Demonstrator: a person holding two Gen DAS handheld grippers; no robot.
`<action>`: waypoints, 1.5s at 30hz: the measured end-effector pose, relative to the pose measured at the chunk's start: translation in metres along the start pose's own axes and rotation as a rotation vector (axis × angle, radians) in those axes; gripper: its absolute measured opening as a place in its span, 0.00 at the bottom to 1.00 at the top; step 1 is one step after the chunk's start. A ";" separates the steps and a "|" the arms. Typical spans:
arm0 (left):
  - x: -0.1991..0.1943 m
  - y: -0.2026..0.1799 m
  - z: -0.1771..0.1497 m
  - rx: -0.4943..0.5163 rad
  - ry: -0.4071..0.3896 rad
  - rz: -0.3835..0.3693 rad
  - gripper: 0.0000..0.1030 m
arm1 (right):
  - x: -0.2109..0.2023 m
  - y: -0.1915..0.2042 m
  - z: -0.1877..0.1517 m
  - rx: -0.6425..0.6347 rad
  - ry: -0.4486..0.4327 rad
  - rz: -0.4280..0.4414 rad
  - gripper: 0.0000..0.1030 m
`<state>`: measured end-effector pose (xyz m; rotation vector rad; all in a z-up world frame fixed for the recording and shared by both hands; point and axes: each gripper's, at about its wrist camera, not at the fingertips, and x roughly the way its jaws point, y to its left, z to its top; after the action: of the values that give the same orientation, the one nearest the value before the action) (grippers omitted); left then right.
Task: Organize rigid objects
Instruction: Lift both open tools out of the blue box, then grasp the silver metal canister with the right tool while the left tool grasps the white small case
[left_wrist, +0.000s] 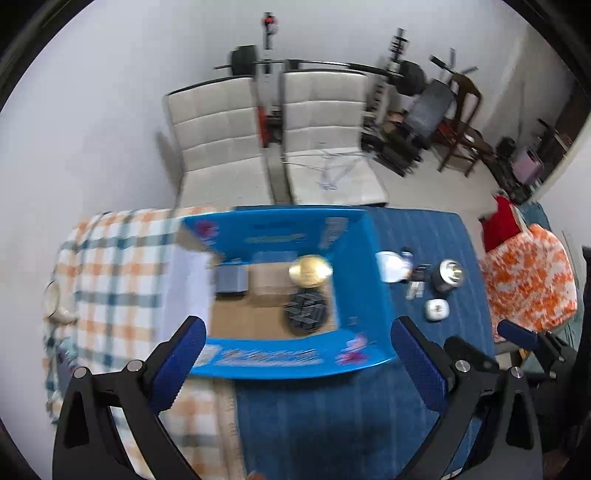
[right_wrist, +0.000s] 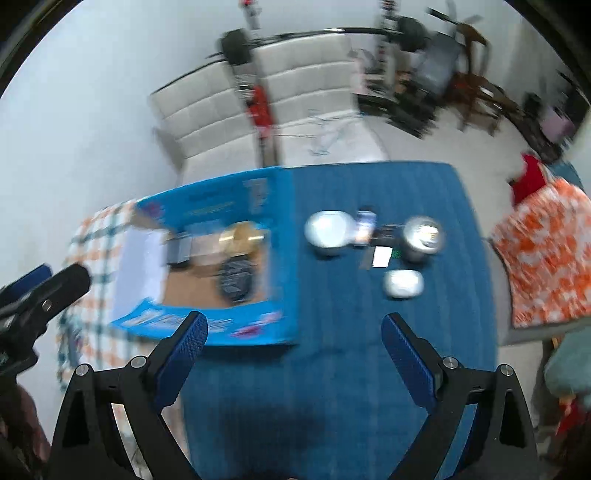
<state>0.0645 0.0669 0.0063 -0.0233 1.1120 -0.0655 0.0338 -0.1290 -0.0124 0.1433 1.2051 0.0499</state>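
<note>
A blue cloth covers the table, and at ten o'clock on it the open blue box holds a gold dome, a dark patterned disc and a grey block, its printing too blurred to read. Only the left wrist view shows a glass on the checked cloth at nine o'clock. At two o'clock lie a white bowl, a metal can and a small white case, while the left gripper and right gripper hover spread wide, empty.
</note>
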 end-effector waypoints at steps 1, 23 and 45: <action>0.012 -0.021 0.006 0.019 0.007 -0.014 1.00 | 0.003 -0.021 0.004 0.027 -0.004 -0.029 0.94; 0.250 -0.187 0.067 0.209 0.272 0.109 0.98 | 0.256 -0.197 0.082 0.071 0.194 -0.026 0.74; 0.301 -0.266 -0.016 0.215 0.502 -0.054 0.80 | 0.212 -0.304 -0.015 0.208 0.233 -0.199 0.71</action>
<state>0.1721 -0.2177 -0.2566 0.1633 1.6001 -0.2492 0.0845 -0.4046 -0.2559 0.2023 1.4514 -0.2392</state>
